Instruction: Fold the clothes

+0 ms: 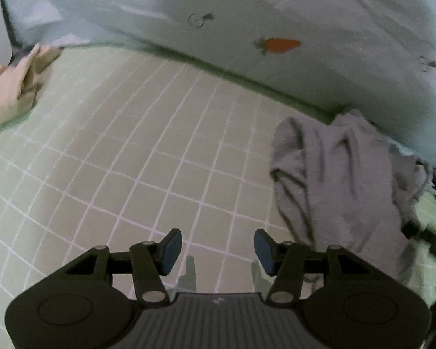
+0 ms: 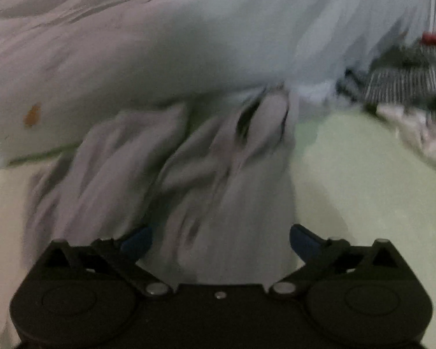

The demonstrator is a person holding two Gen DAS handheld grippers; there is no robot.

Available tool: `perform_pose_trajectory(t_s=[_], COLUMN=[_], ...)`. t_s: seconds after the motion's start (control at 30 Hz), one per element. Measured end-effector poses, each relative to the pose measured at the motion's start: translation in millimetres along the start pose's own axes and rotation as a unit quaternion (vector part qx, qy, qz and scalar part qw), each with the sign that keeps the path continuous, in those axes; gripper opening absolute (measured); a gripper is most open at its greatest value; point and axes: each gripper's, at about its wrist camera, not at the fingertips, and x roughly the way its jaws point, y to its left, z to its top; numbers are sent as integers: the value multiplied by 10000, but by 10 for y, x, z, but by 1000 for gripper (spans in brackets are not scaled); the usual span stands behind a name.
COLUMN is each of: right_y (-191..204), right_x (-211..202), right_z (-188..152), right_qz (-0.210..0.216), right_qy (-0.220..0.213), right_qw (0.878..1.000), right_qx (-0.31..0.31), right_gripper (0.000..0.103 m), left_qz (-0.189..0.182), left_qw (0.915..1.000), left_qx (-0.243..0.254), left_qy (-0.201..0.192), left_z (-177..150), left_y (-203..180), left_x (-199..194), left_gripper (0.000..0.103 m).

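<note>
Surface: a bed under a pale green sheet ruled in a white grid; bare and flat across the middle of the left wrist view.
Backdrop: a pale quilt printed with an orange carrot and small dark sketches, heaped along the sheet's far edge from 10 to 2 o'clock.
Grey garment: crumpled, unfolded, lying on the sheet at 3 o'clock of the left view, its far end against the quilt.
Left gripper: low at 6 o'clock, jaws partly apart, nothing between them, only bare sheet beyond; the garment lies just right of it.
Right gripper: jaws spread wide; grey folds run up between the blue pads, which do not press on them. View blurred.
Other clothes: a dark striped piece at 2 o'clock of the right view, something red behind it.
Person: a bare hand at 9 o'clock of the left view, on the sheet's edge.
</note>
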Motion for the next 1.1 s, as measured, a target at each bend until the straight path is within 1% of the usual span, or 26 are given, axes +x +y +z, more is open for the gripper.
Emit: perform_pose_trajectory(t_s=[0.07, 0.2, 0.27, 0.3, 0.37, 0.4, 0.43, 0.47, 0.5, 0.53, 0.57, 0.63, 0.73, 0.83, 0.93, 1.03, 1.1], right_y=[28, 126, 150, 213, 307, 336, 361, 378, 390, 385, 361, 265, 27, -322, -754, -1241, -1518], right_x=[-101, -135, -130, -177, -210, -247, -282, -306, -329, -350, -376, -398, -464, -526, -550, -475, -388], right_z=[-206, -571, -673, -739, -805, -834, -860, -876, -890, -904, -926, -921, -914, -883, -813, -663, -519], right_qz=[97, 464, 451, 375, 318, 357, 397, 442, 491, 564, 675, 757, 655, 251, -307, -904, -1372], right_qy=[126, 626, 736, 659, 676, 638, 601, 568, 537, 519, 528, 576, 588, 444, 316, 290, 302], right_qw=[9999, 9966, 9961, 9971, 9967, 9963, 9956, 9948, 9939, 9931, 9928, 9929, 9940, 9964, 9960, 9927, 9865], right_qx=[67, 280, 178, 24, -312, -458, -598, -715, -826, -890, -840, -714, -649, -678, -783, -740, -843], right_gripper=[103, 102, 101, 101, 96, 85, 70, 50, 39, 17, 10, 7, 6, 6, 6, 6, 6], left_qz=[-64, -141, -129, -121, -75, -37, 18, 56, 80, 103, 125, 150, 167, 173, 159, 103, 92], left_qw=[9999, 9993, 9991, 9990, 9988, 9987, 9987, 9986, 9985, 9983, 9981, 9976, 9972, 9975, 9978, 9980, 9981], left_qx=[49, 70, 100, 118, 137, 135, 122, 99, 65, 28, -9, -58, -69, -66, -69, -63, -41], left_qy=[-128, -331, -393, -422, -462, -482, -498, -515, -544, -577, -610, -667, -723, -683, -634, -622, -608], left_z=[-66, -254, -382, -448, -567, -612, -657, -691, -715, -738, -760, -802, -858, -883, -883, -865, -835], left_y=[-27, -50, -50, -40, -16, -2, 13, 30, 42, 51, 61, 56, 12, -45, -105, -181, -231], left_x=[-166, -502, -664, -739, -857, -903, -947, -984, -1021, -1058, -1096, -1156, -1220, -1216, -1194, -1151, -1107], left_gripper=[61, 62, 62, 62, 62, 62, 62, 62, 62, 62, 62, 62, 62, 62, 62, 62, 62])
